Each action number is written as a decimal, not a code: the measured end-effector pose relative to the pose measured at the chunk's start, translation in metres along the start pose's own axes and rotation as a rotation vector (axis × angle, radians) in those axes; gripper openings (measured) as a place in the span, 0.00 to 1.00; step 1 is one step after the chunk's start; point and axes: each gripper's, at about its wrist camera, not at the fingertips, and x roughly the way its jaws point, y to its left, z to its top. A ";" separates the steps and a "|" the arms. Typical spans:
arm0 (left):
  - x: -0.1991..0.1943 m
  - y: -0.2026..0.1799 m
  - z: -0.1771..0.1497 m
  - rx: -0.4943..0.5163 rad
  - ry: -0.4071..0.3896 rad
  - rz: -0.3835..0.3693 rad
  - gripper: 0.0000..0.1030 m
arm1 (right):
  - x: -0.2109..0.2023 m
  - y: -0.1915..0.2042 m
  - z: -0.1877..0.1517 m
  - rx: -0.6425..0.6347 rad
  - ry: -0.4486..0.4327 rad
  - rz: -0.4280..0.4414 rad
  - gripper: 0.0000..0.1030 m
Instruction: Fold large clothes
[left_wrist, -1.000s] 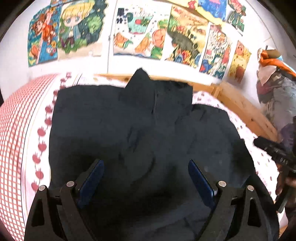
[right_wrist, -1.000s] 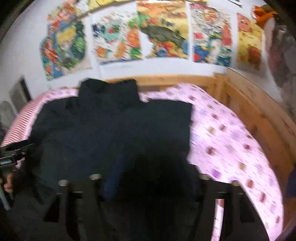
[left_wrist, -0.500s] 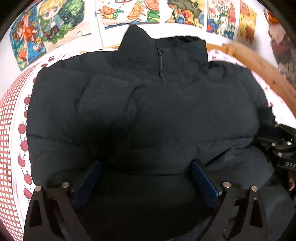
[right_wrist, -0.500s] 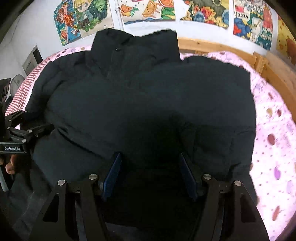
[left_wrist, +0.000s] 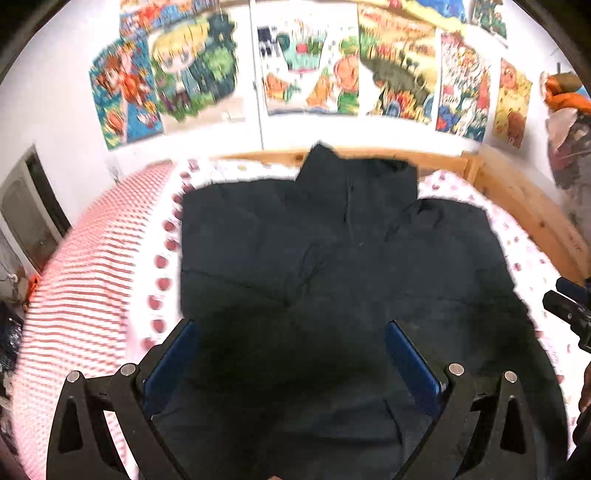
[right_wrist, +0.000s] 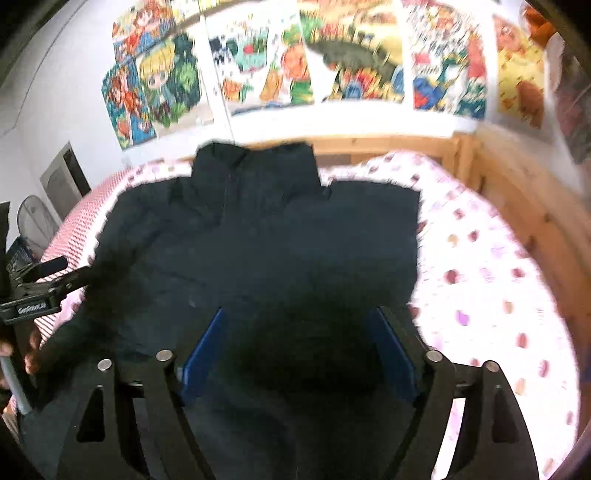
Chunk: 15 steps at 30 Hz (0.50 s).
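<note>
Left wrist: one dark jacket (left_wrist: 332, 266), one bed (left_wrist: 92, 280), seven posters (left_wrist: 306, 70).

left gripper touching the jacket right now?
Cannot tell. In the left wrist view the left gripper stands open over the dark jacket, whose fabric fills the space between the fingers, but blur and shadow hide any contact or gap.
</note>
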 end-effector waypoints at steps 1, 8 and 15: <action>-0.014 0.003 0.001 -0.009 -0.019 -0.012 1.00 | -0.016 0.002 0.002 0.006 -0.017 0.013 0.81; -0.123 0.014 0.014 -0.019 -0.098 -0.019 1.00 | -0.086 0.019 0.020 0.010 -0.082 0.072 0.93; -0.096 0.008 0.056 0.068 -0.027 -0.059 1.00 | -0.081 0.029 0.063 0.010 -0.047 0.033 0.94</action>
